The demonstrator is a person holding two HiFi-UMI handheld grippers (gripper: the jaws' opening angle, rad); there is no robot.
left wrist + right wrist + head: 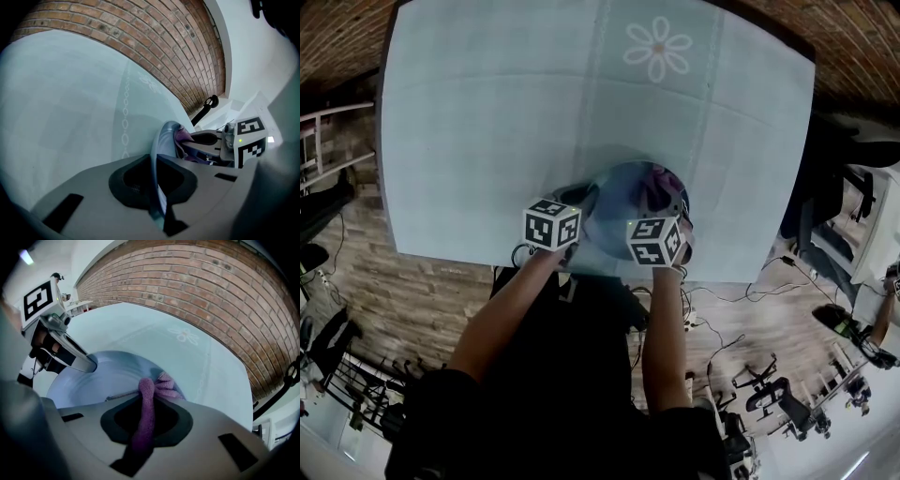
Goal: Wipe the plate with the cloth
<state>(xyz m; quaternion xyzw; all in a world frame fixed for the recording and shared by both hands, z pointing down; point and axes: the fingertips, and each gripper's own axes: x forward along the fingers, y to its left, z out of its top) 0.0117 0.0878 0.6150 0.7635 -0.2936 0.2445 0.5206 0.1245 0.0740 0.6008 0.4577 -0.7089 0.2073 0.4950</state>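
Plate (159, 140) sits edge-on in my left gripper (157, 187). The jaws are closed on its rim and the plate stands steeply tilted between them. My right gripper (144, 420) has its jaws closed on the purple cloth (146, 401). One fold runs up between the jaws, and the bunched end lies against the plate's inner face.

From the right gripper view, the left gripper's finger grips the plate's left rim, so both tools meet on the one plate.

From the head view, the two marker cubes (551, 226) are side by side with the plate between and just beyond them, near the table's (478, 131) near edge. I cannot tell whether the plate's lower rim touches the table.

The table surface is pale blue, with a white flower print (657, 47) at the far side, well apart from the plate. A brick wall (211, 282) stands behind the table.
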